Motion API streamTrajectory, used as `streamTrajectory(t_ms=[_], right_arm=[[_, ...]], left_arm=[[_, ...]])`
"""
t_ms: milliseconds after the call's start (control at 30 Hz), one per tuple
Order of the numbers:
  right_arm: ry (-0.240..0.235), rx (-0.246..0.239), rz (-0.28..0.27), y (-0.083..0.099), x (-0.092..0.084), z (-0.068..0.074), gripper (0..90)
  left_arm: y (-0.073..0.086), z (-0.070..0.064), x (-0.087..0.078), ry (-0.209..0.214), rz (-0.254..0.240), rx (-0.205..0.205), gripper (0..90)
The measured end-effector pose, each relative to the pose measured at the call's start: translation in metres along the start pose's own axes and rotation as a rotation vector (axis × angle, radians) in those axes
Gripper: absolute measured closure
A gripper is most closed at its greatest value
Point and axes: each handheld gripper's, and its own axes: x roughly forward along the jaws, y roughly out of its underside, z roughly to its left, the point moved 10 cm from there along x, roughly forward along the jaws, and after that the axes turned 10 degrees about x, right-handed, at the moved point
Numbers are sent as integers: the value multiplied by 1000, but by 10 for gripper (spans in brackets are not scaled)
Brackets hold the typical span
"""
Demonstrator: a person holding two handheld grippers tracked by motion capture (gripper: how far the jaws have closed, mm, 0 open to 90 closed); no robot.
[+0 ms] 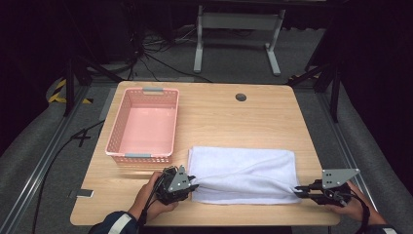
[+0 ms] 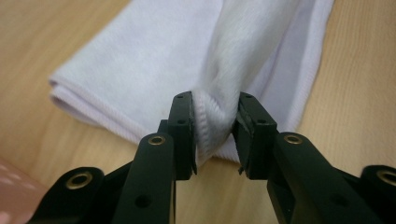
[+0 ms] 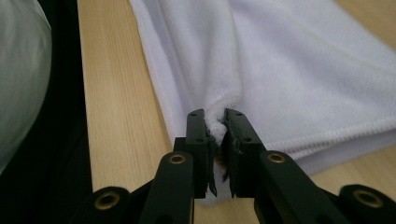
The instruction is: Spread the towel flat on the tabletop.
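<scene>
A white folded towel (image 1: 243,163) lies on the near half of the wooden table (image 1: 229,117). My left gripper (image 1: 195,186) sits at the towel's near left corner, low over the table. In the left gripper view its jaws (image 2: 215,126) pinch a bunched fold of the towel (image 2: 140,60). My right gripper (image 1: 298,191) is at the near right corner. Its jaws (image 3: 215,126) are closed on a tuft of the towel (image 3: 303,70). A raised ridge of cloth runs between the two grippers along the towel's near side.
A pink plastic basket (image 1: 117,131) stands empty at the table's left, just beyond the left gripper. A dark round grommet (image 1: 241,97) sits near the far edge. The near table edge lies close behind both hands. Cables and a table frame lie on the floor beyond.
</scene>
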Motion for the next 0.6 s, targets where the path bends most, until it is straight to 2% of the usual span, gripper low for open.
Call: streamTrajectory(t_ms=[67, 133, 167, 200, 233, 300, 333, 433, 500, 533, 567, 600], right_arm=[[6, 0, 19, 6, 0, 0, 798], [8, 22, 26, 14, 0, -1, 777], [10, 18, 43, 19, -1, 0, 747], [26, 20, 45, 21, -2, -1, 717], [34, 36, 15, 20, -9, 0, 692], [44, 34, 4, 19, -12, -1, 671], [75, 48, -18, 15, -17, -3, 674], [122, 54, -72, 2, -26, -4, 684], [134, 64, -88, -7, -26, -2, 698], [149, 59, -95, -13, -23, -2, 709], [150, 64, -93, -16, -20, -1, 720], [139, 63, -79, -18, -16, 1, 717]], left_arm=[[4, 0, -1, -2, 8, 2, 696], [7, -4, -6, 20, -1, -33, 674], [8, -3, -9, 5, 4, -36, 644], [8, -3, -14, 0, -11, -63, 600], [7, -3, -17, 2, -26, -84, 532], [4, -1, -24, -7, -62, -139, 519], [2, 0, -27, 1, -79, -154, 506], [-7, 6, -32, -29, -86, -130, 493], [-17, 7, -29, -11, -116, -131, 508], [-19, 5, -25, 2, -114, -138, 507], [-22, 0, -19, 37, -115, -139, 523], [-22, -4, -12, 53, -100, -115, 528]])
